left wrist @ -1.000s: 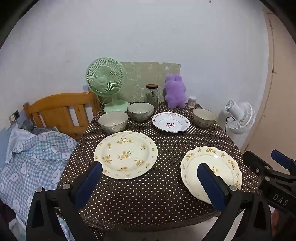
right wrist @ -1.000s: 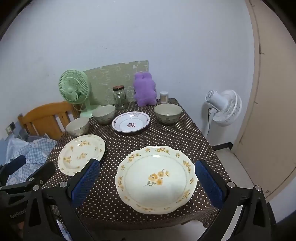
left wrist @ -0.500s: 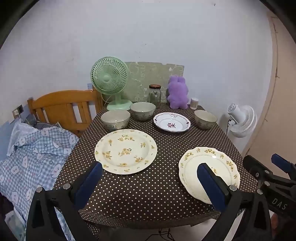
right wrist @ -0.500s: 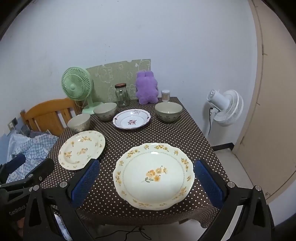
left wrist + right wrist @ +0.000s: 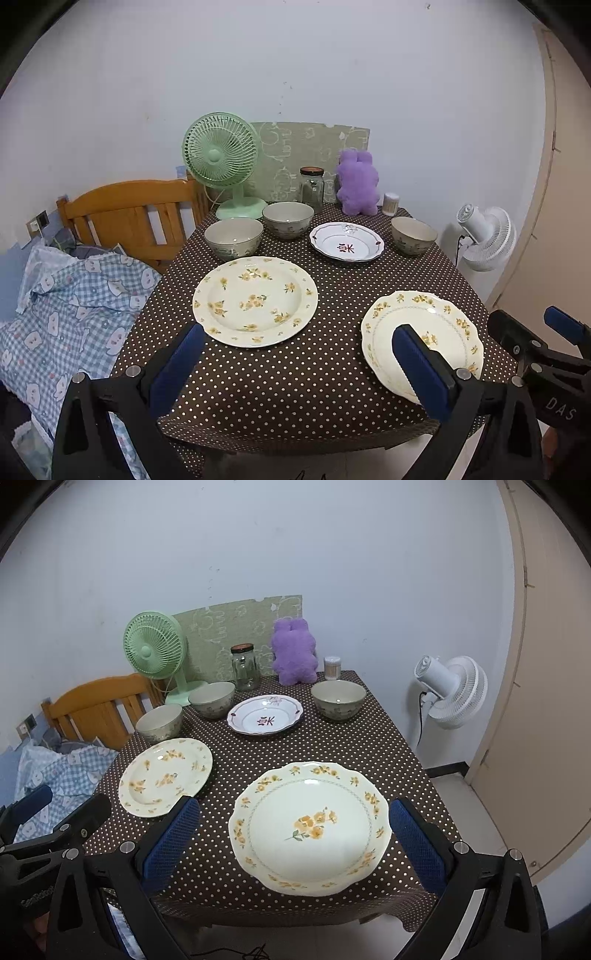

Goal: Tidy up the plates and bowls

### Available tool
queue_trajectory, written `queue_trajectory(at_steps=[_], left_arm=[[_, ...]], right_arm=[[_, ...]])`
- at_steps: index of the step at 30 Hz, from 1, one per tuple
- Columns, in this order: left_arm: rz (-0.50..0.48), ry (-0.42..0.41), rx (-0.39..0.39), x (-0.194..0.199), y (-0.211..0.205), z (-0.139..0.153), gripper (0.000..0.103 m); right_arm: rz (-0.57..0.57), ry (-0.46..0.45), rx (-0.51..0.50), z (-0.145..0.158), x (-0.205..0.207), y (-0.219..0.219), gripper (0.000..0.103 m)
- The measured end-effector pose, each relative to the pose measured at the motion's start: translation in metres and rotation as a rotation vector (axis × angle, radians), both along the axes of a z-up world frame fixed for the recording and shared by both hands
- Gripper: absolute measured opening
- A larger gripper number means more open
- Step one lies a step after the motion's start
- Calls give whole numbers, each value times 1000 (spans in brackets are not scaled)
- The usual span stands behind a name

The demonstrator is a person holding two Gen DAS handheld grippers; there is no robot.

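On the table [image 5: 332, 734], the scalloped plate [image 5: 309, 827] lies flat at the near edge. To its left lies the round floral plate [image 5: 255, 301]; behind that plate stand two bowls [image 5: 233, 237] [image 5: 288, 220]. A red-trimmed dish [image 5: 265, 714] sits beyond the scalloped plate, a third bowl [image 5: 338, 699] right of that dish. The left gripper [image 5: 299, 365] and right gripper [image 5: 294, 840] hover short of the scalloped plate, fingers spread wide, holding nothing.
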State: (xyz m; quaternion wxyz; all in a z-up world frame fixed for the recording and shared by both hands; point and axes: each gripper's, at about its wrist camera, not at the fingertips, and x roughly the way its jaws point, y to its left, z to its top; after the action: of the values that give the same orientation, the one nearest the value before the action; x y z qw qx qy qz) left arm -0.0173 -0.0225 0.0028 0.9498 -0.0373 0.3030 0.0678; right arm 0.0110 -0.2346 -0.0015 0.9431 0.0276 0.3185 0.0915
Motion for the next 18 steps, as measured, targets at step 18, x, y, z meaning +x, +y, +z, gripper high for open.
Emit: queue_trajectory(at_steps=[18], left_arm=[[-15,-1,0,-2,5,-2,101]], right_arm=[[-7,20,0,-3,0,6,103]])
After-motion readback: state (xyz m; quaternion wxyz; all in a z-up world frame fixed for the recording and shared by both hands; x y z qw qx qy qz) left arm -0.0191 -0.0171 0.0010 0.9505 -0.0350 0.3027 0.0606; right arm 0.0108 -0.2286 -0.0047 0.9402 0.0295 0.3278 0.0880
